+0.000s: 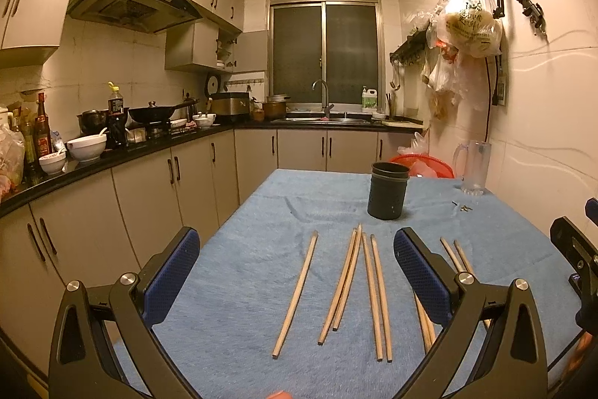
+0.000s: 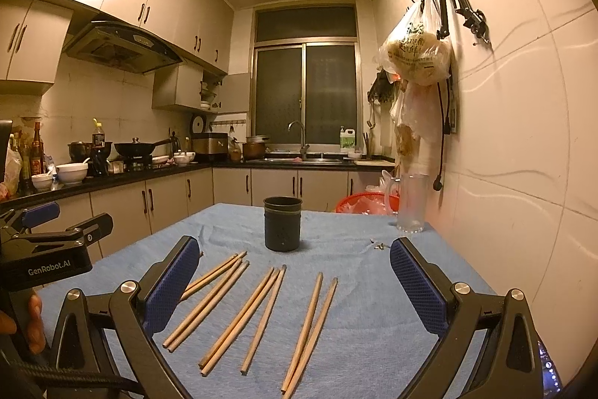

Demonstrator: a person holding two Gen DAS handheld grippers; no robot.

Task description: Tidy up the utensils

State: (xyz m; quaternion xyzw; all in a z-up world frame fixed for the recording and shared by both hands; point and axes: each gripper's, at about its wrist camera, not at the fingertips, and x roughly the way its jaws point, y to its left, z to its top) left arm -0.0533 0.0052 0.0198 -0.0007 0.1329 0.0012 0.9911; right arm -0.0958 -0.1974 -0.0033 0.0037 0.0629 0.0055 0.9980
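While both grippers, left and right, are hovering with fingers spread, the chopsticks are lying flat, long axes pointing toward the dark cup.

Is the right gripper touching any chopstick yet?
Apart. The right wrist view shows the right gripper open above the cloth, with the chopsticks lying untouched between its fingers.

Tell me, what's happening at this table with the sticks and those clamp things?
A person holds a two-finger gripper in each hand over a table covered in a blue cloth. Both the left gripper and the right gripper are open and hold nothing. Wooden chopsticks lie loose on the cloth in front of them. A dark cup stands upright beyond the chopsticks, with none in it as far as can be seen. The tidying looks not yet begun.
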